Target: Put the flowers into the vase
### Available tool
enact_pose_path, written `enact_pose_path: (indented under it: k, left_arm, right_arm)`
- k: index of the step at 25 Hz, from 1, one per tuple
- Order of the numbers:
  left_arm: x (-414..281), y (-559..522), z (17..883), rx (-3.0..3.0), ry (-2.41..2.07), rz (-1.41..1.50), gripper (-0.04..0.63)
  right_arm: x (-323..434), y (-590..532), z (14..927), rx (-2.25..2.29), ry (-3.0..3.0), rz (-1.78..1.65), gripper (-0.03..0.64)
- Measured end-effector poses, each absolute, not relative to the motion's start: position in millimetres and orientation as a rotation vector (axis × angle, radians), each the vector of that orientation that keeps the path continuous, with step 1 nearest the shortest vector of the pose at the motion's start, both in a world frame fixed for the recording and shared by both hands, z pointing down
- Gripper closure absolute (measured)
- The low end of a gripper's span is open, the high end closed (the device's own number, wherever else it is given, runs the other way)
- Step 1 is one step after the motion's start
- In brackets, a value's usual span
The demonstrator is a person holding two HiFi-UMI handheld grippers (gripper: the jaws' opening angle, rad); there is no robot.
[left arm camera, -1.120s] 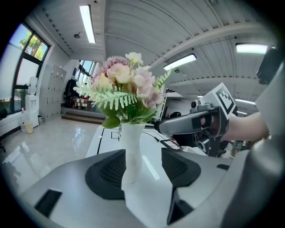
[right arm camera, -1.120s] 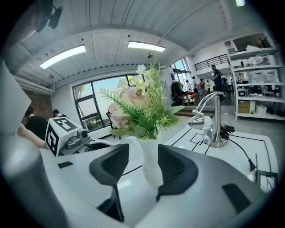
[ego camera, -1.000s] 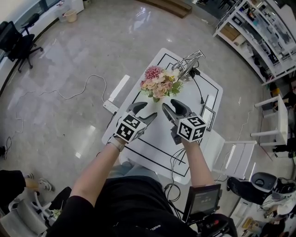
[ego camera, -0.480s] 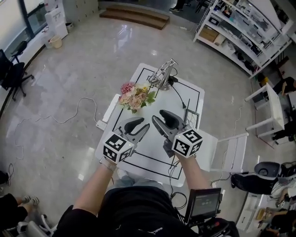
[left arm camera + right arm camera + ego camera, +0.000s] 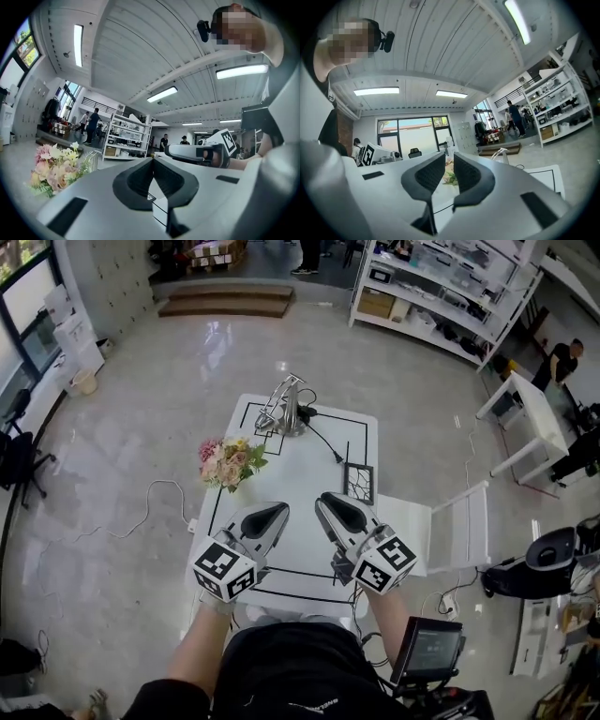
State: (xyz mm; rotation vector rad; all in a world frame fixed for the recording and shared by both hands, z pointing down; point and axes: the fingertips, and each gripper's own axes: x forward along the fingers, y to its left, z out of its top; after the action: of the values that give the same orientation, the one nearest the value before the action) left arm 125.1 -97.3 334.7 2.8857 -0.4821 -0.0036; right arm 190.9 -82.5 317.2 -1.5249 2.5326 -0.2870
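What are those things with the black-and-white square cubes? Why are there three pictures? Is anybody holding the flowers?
A person holds a grabbing tool in each hand: the left gripper and the right gripper. The patterned cubes are part of the tools. One picture comes from a camera on the person's head, looking down. The other two come from little cameras riding on each tool, looking along its two jaws. On the white table are a bunch of flowers at the left edge, a metal wire stand at the far end, a black cable and a small framed panel. Nothing is held. The left jaws are shut together. The right jaws have just been closing, with a thin gap and nothing between them.
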Motion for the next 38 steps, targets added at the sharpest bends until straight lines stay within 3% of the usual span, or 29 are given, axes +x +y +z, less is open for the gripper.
enact_pose_path:
  k: [12, 38]
  left_arm:
    - [159, -77, 340, 2.862, -0.351, 0.023, 0.589]
    - [172, -79, 360, 2.836, -0.319, 0.088, 0.589]
  right_arm:
    - [246, -32, 339, -1.685, 2.353, -0.345, 0.561]
    - [245, -35, 359, -1.674, 2.333, -0.422, 0.568]
